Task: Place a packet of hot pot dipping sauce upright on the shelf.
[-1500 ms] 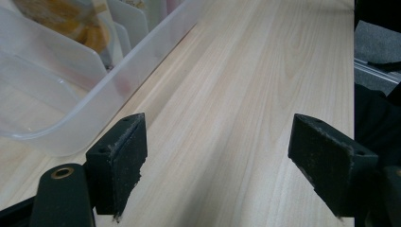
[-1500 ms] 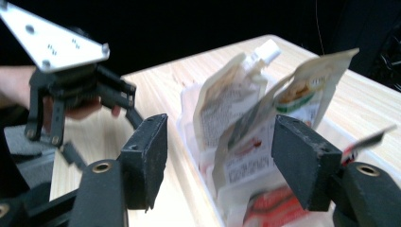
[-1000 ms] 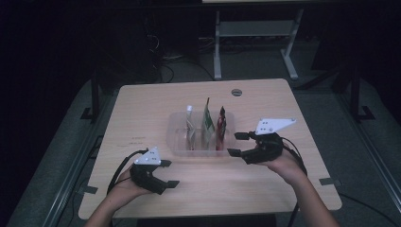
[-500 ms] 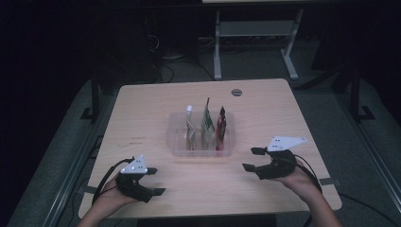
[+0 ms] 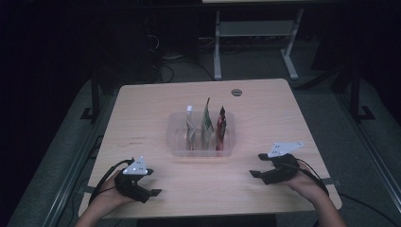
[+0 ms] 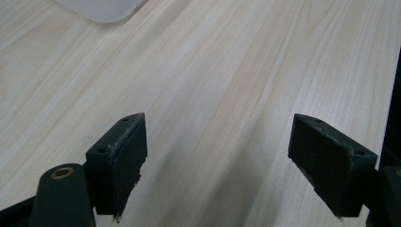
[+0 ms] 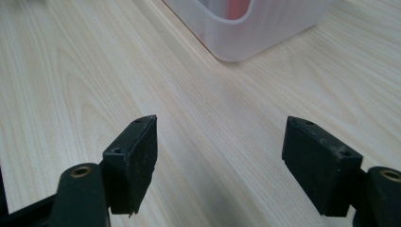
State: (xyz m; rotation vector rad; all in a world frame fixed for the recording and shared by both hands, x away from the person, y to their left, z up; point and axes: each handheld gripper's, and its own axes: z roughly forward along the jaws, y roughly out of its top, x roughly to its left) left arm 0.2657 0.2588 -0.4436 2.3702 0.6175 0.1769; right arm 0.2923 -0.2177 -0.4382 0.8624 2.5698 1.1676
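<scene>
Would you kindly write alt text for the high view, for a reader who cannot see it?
A clear plastic bin holding three upright packets sits mid-way on a light wooden table. A person's hands rest at the near edge, apart from the bin, the left gripper and right gripper both open with nothing between their jaws. The room behind is dark.

We see a pale wooden table (image 5: pixel 156 109) with a light grain, its small round grey cable port (image 5: pixel 236 92) set near the far edge. A clear plastic bin (image 5: pixel 176 142) stands directly on the table around its middle, well apart from every edge. In both gripper views we see the same pale boards running bare beneath, with a corner of the bin (image 7: pixel 246 42) resting on the wood.
</scene>
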